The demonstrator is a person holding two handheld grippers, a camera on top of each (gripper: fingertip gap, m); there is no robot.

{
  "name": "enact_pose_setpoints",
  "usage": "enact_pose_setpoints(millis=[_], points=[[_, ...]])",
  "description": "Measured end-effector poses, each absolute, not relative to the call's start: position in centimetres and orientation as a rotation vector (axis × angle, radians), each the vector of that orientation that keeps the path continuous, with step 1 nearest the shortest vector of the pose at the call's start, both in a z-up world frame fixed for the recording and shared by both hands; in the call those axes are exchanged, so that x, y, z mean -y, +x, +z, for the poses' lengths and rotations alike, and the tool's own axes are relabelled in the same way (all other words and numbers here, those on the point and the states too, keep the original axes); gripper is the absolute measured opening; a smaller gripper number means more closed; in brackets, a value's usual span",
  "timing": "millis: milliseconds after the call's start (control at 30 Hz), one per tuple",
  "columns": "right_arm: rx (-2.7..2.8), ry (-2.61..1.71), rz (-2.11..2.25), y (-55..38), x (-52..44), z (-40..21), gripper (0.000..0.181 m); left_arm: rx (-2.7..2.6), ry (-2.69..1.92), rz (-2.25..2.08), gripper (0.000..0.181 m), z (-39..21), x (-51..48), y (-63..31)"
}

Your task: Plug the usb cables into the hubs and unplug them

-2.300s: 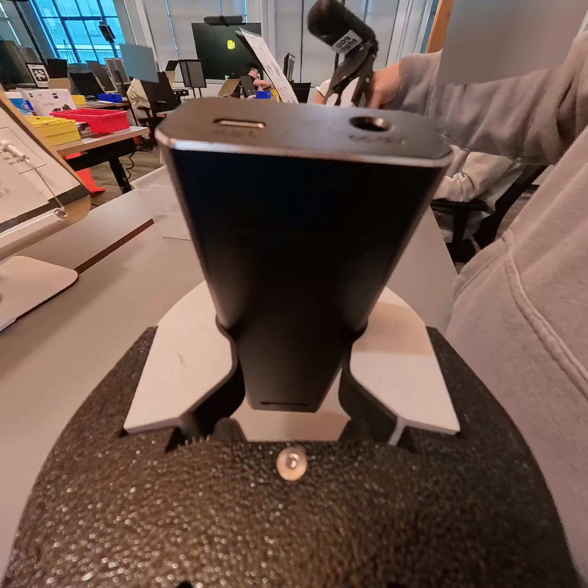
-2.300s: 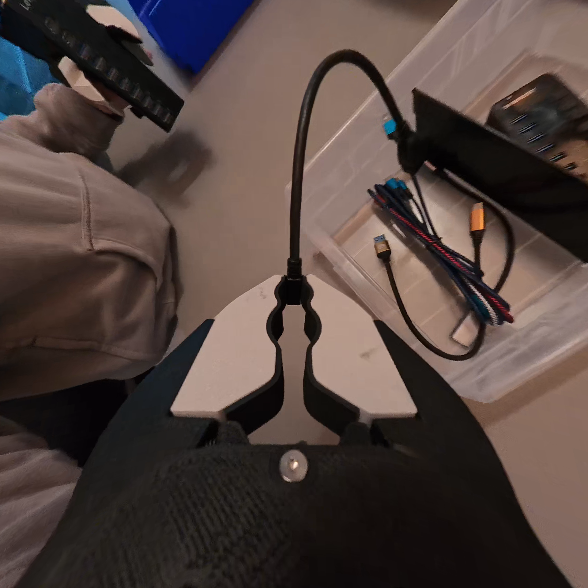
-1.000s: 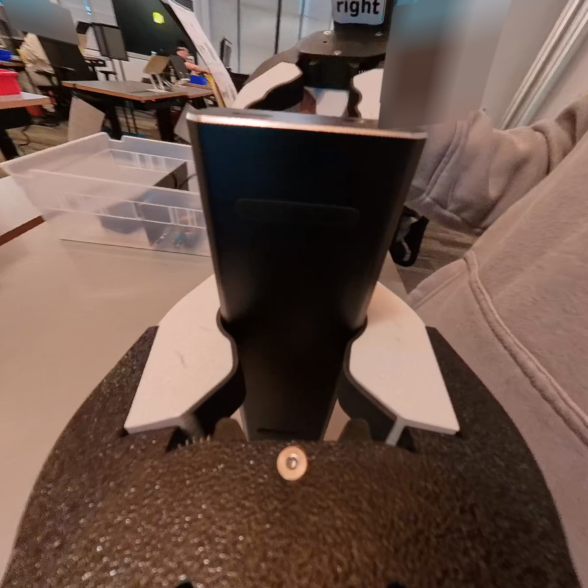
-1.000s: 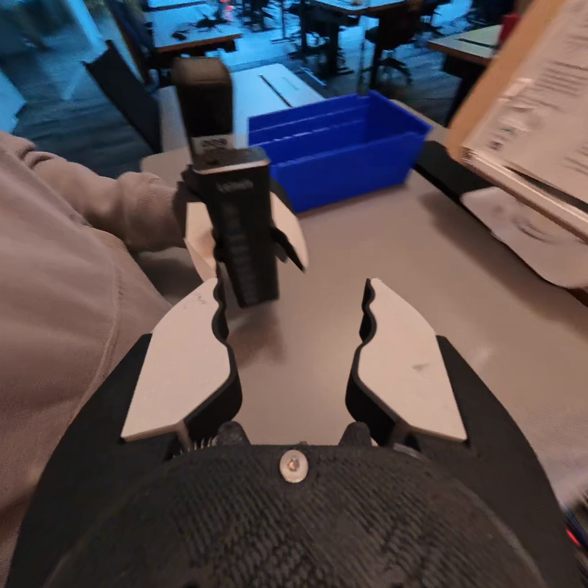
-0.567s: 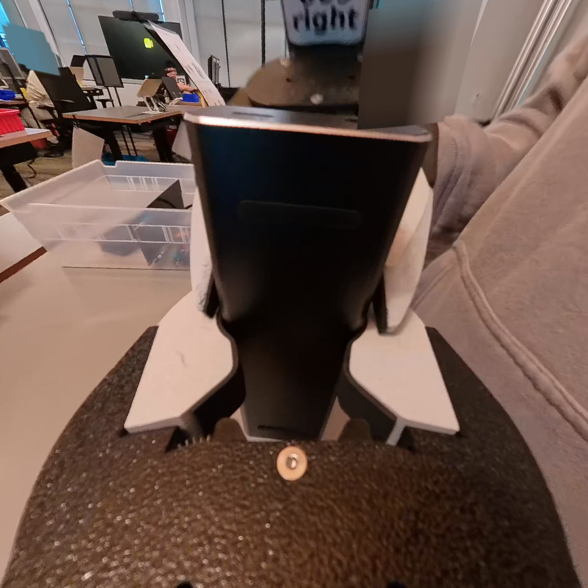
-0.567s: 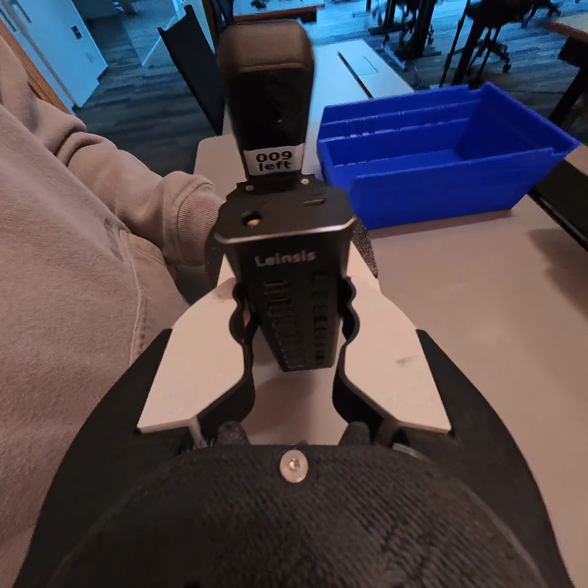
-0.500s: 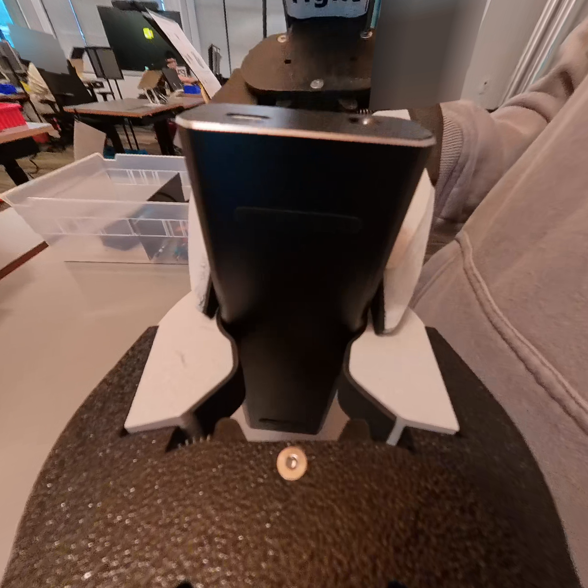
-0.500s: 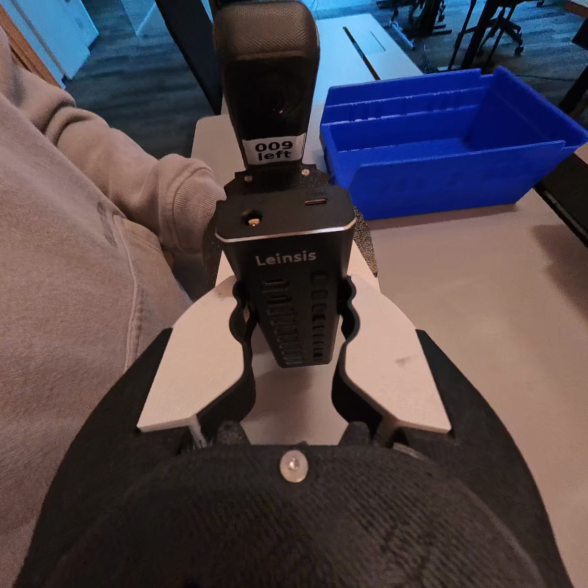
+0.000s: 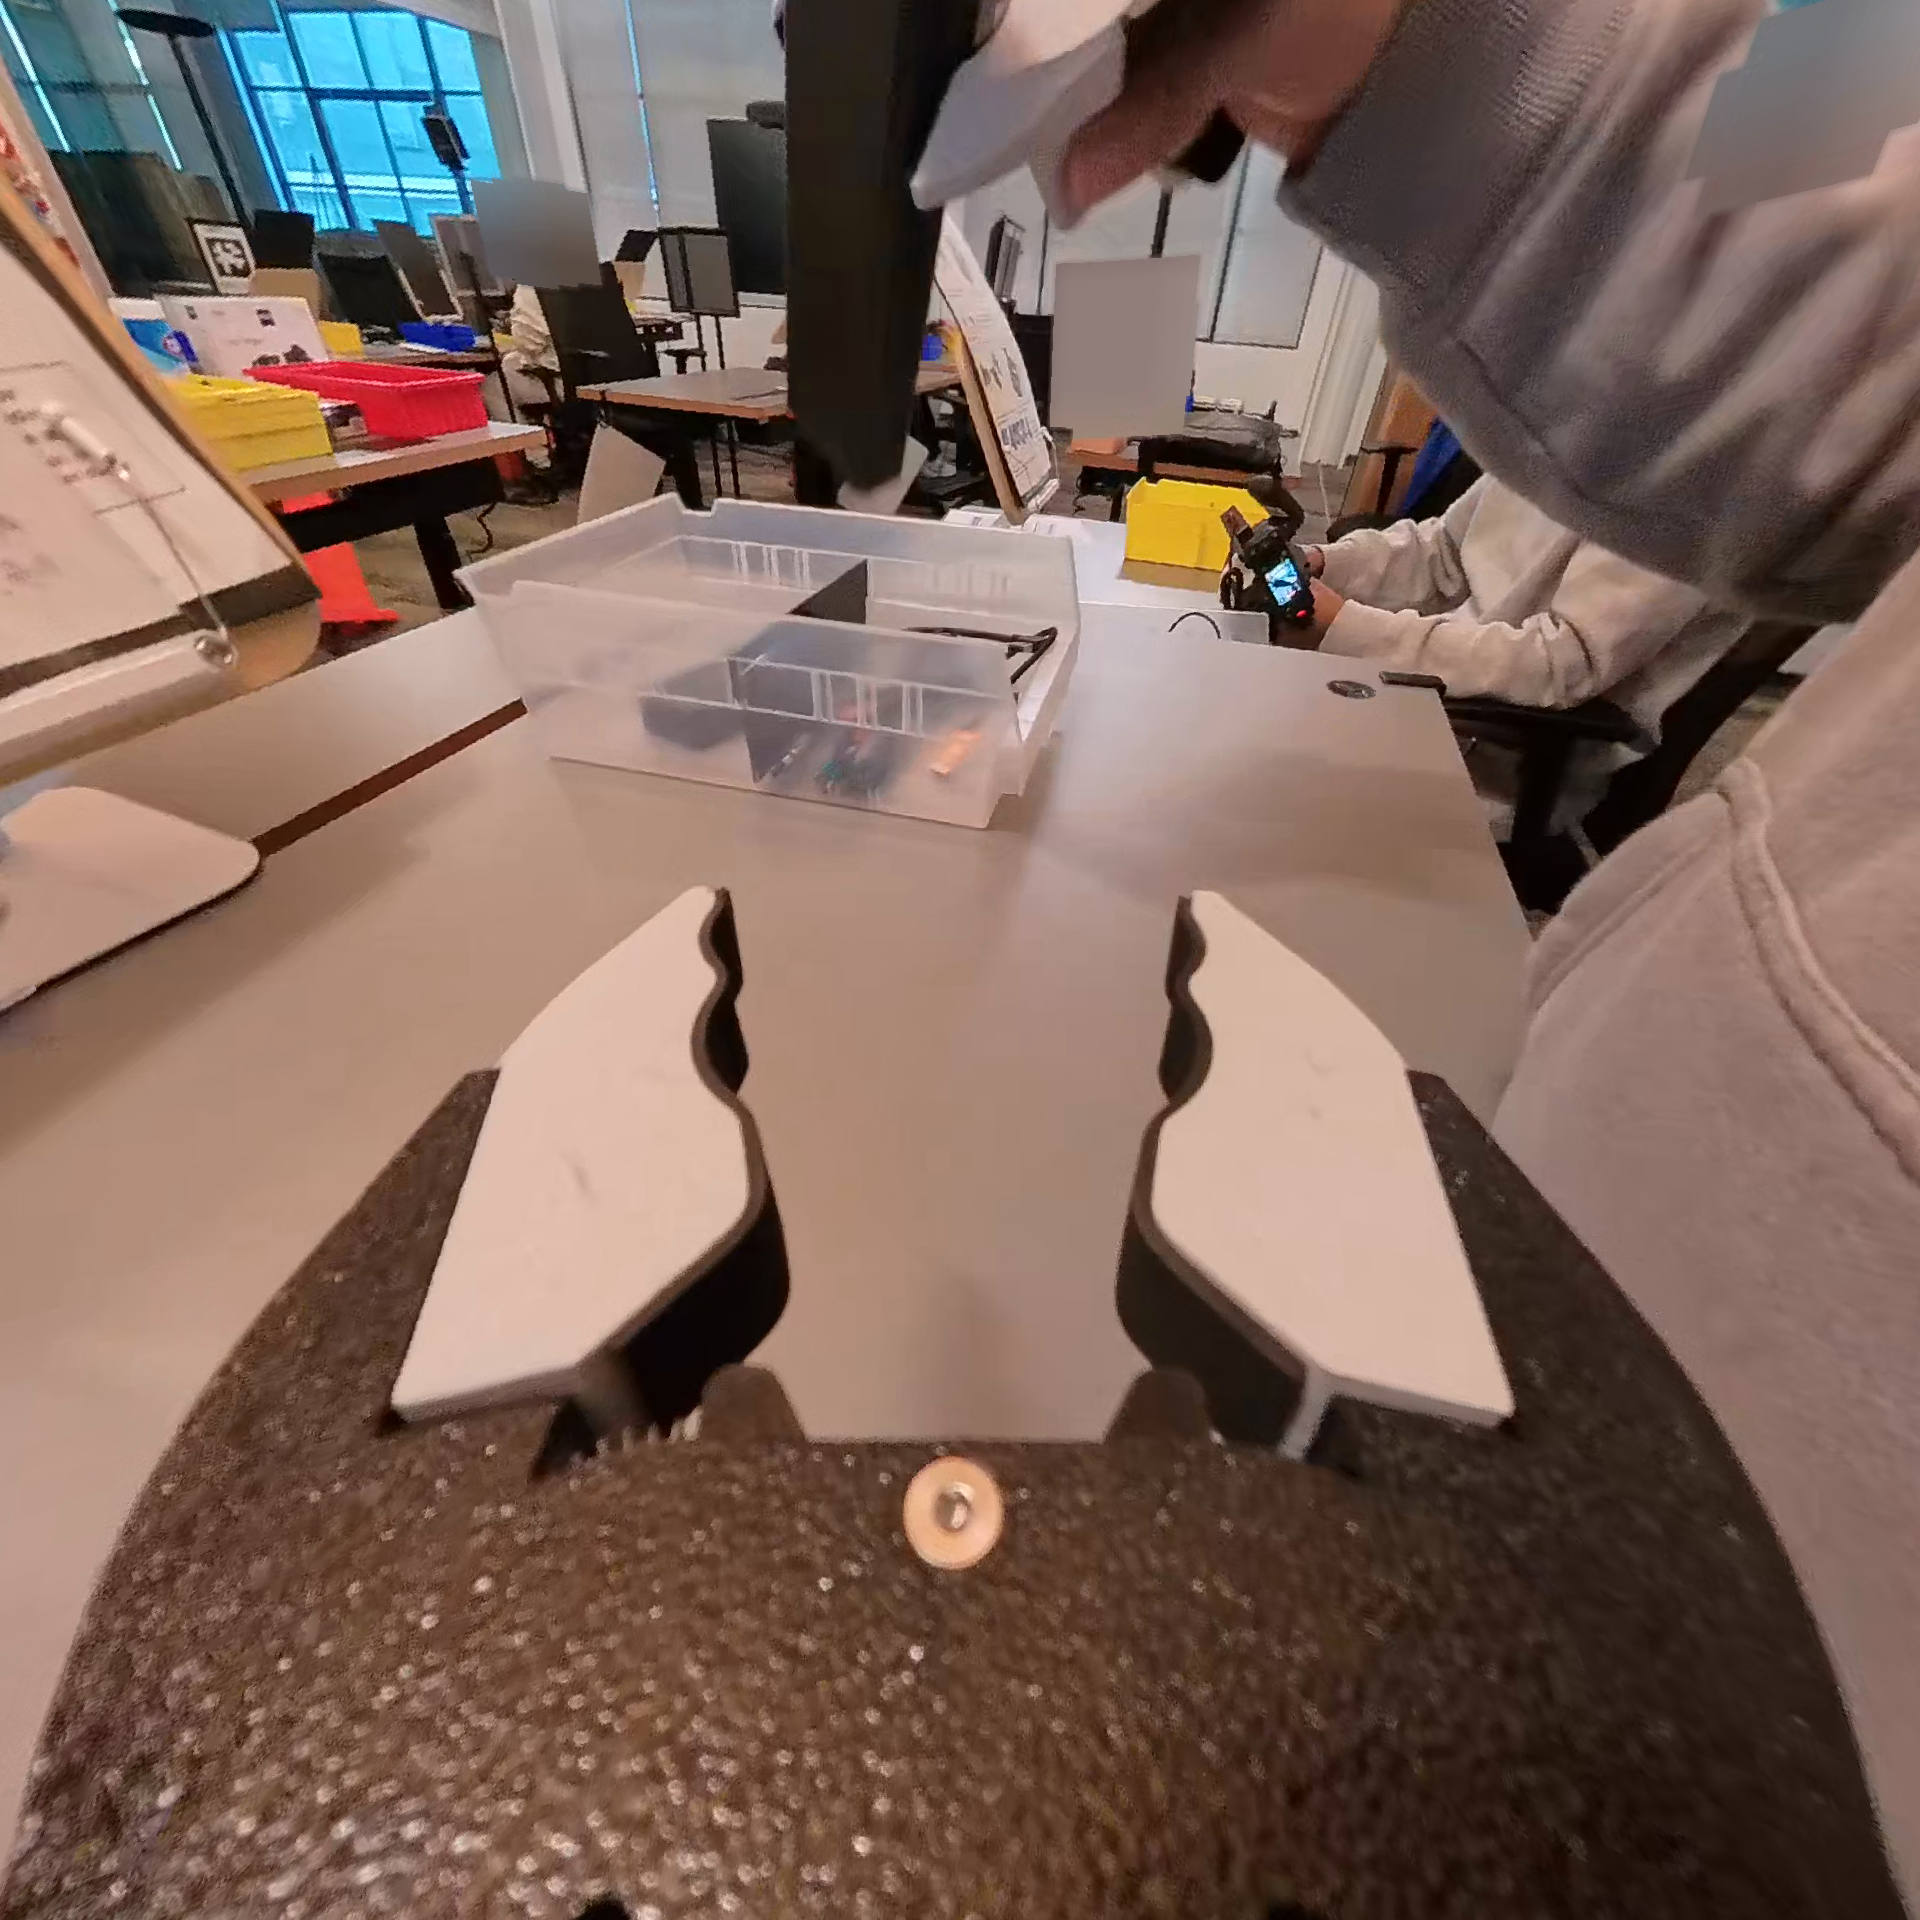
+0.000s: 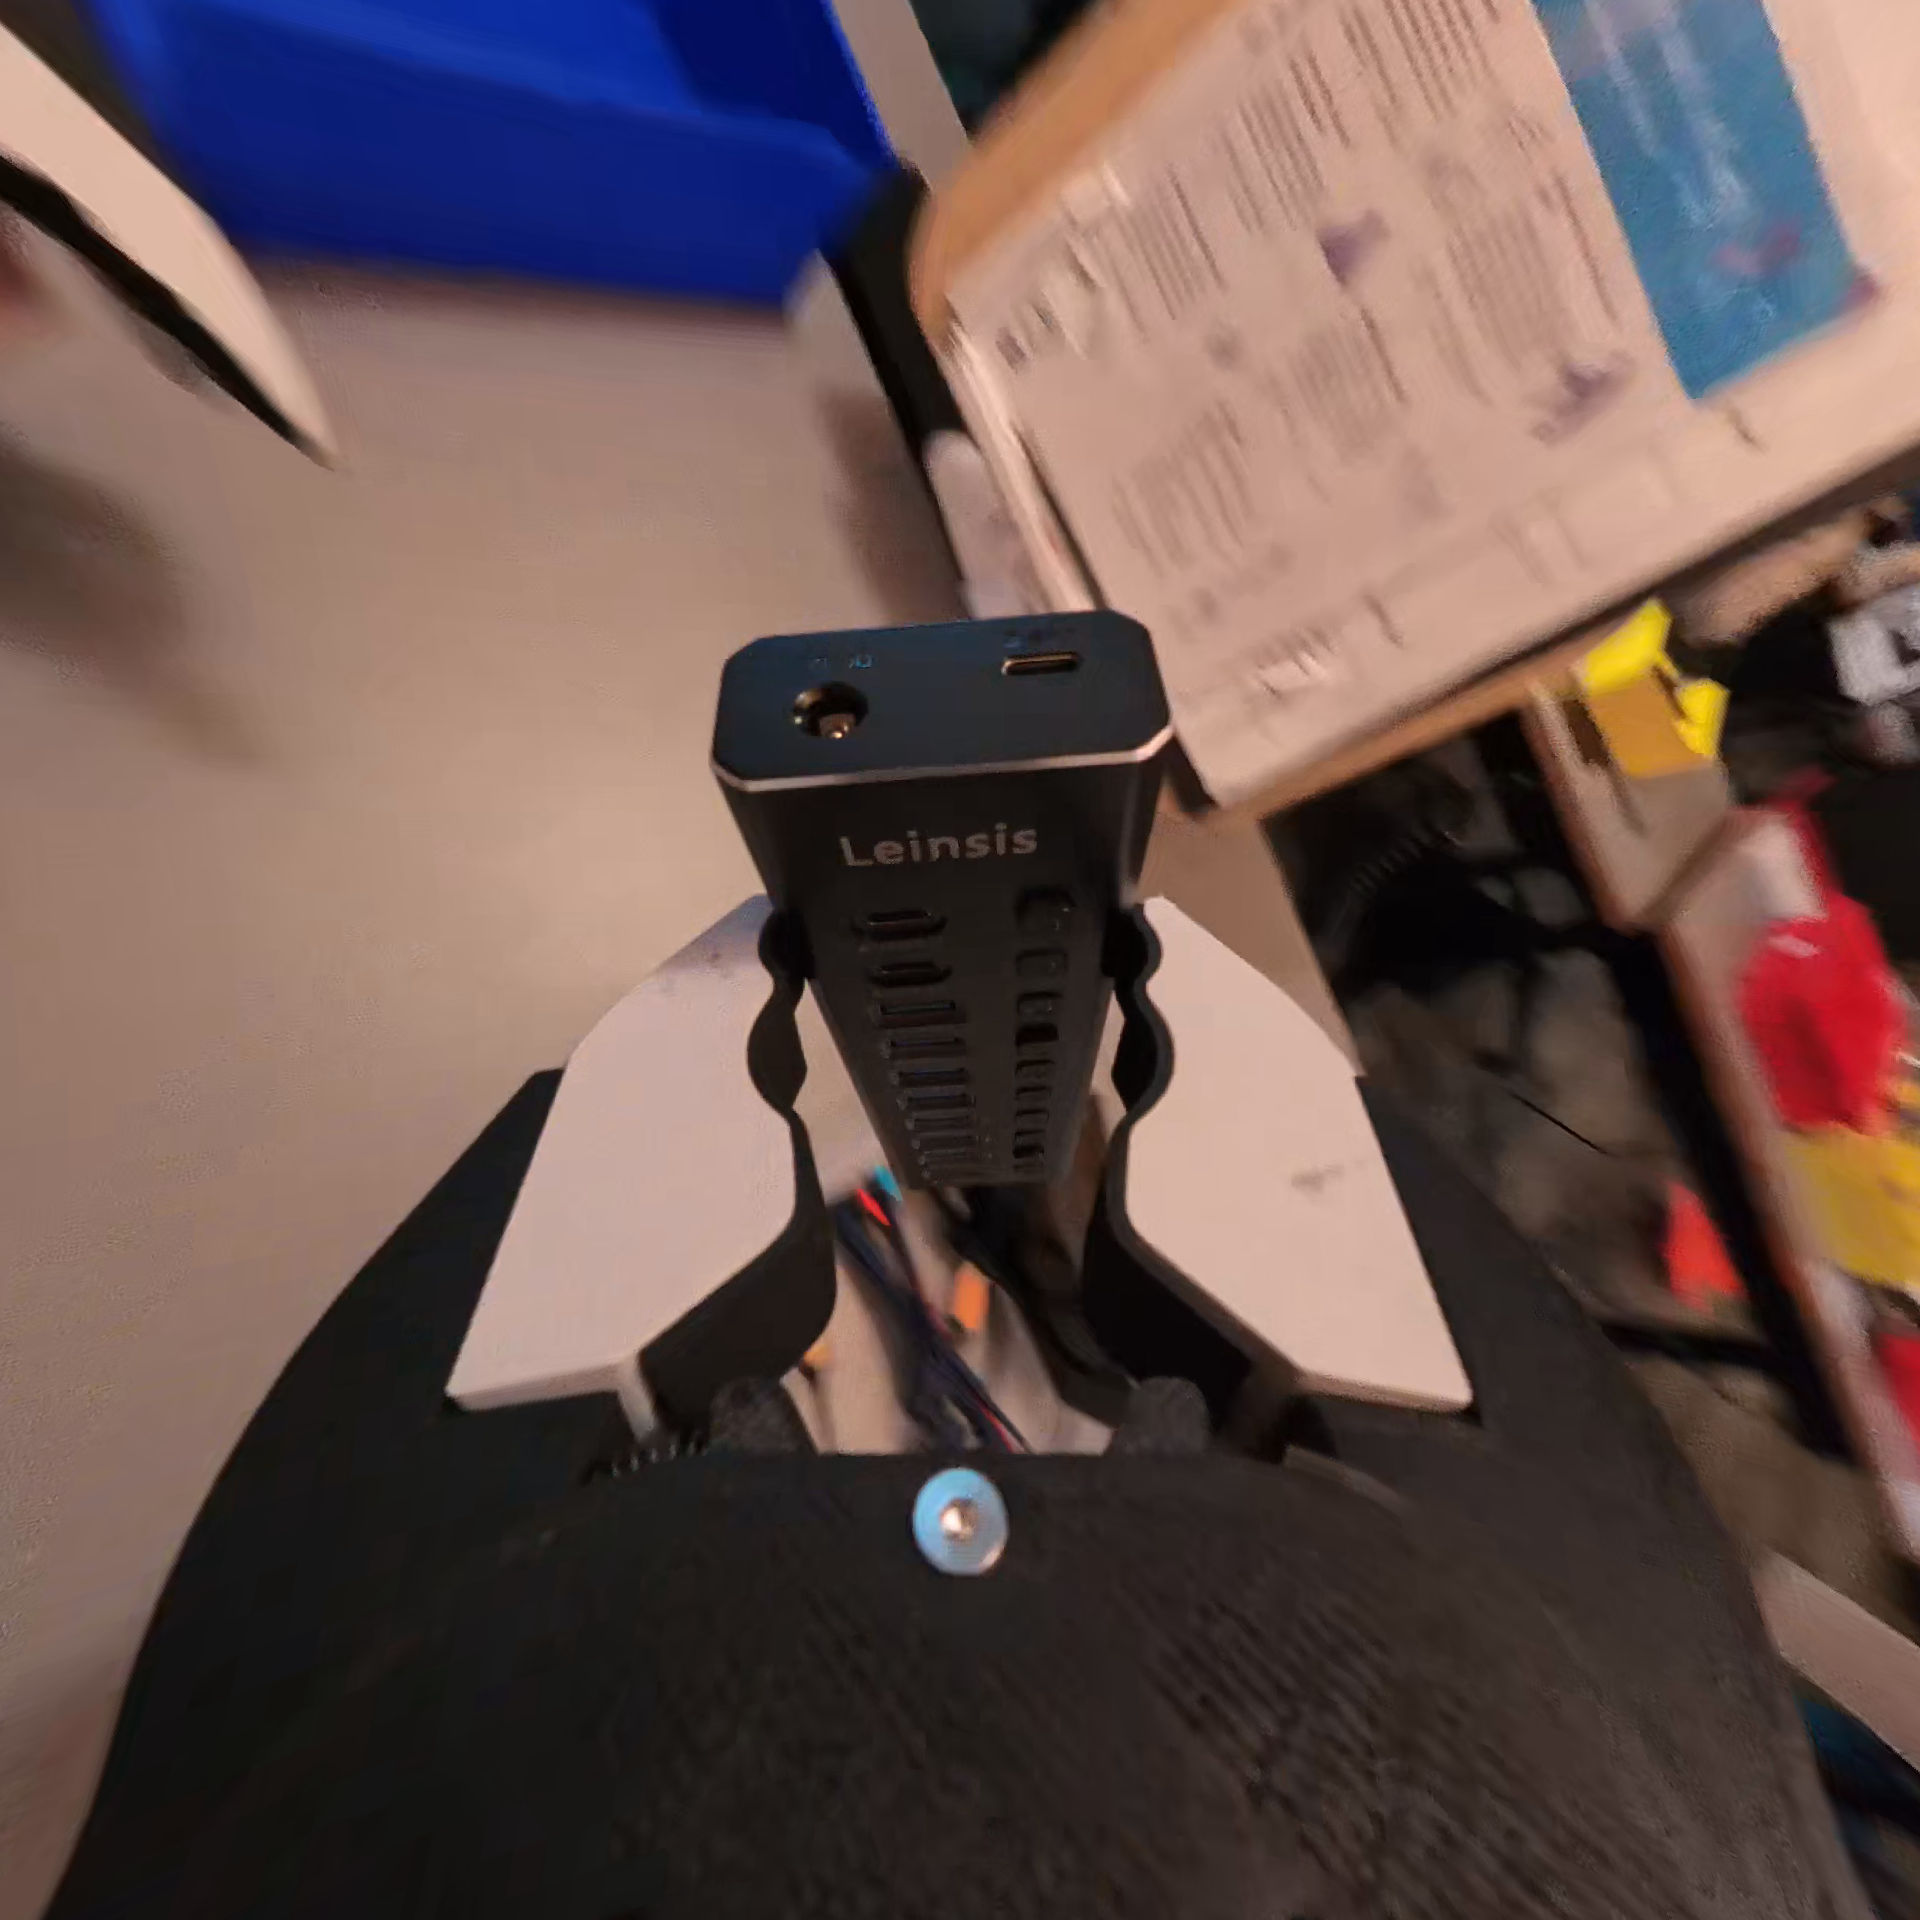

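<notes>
Now the table (image 9: 935, 748) shows between my left claw (image 9: 951, 914), which has let go and gapes with nothing in it. My right claw (image 10: 951, 935) has taken the hub (image 10: 940, 883) and pinches its sides, up in the air. Cables next, I think.

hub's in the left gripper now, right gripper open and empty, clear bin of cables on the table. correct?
Swapped. The right wrist view shows the right gripper shut on the black hub. The left wrist view shows the left gripper with jaws open and empty. The clear bin of cables is on the table, as you said.
</notes>
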State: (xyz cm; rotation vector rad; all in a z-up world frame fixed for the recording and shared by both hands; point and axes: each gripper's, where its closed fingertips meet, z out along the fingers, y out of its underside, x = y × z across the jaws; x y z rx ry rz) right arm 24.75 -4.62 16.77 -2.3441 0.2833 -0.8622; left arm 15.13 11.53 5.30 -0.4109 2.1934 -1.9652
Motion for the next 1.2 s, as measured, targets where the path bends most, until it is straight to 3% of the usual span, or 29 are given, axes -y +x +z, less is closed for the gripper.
enact_pose_setpoints(millis=[167,533,833,1200], points=[[-0.337,-2.65,-1.032,32.9,14.5,15.8,0.06,-2.191,-0.488,-2.004,0.072,4.5,-12.1,15.1],[-0.31,-3.218,-0.549,40.7,19.4,0.4,0.06,-2.224,-0.502,-1.984,0.07,4.1,-11.6,14.9],[-0.28,-3.235,-0.239,40.3,18.7,-5.0,0.059,-2.202,-0.585,-1.976,0.07,3.7,-12.9,15.4],[-0.373,-3.172,-0.368,41.3,17.9,-5.9,0.059,-2.253,-0.538,-1.951,0.07,4.0,-11.0,15.8]])
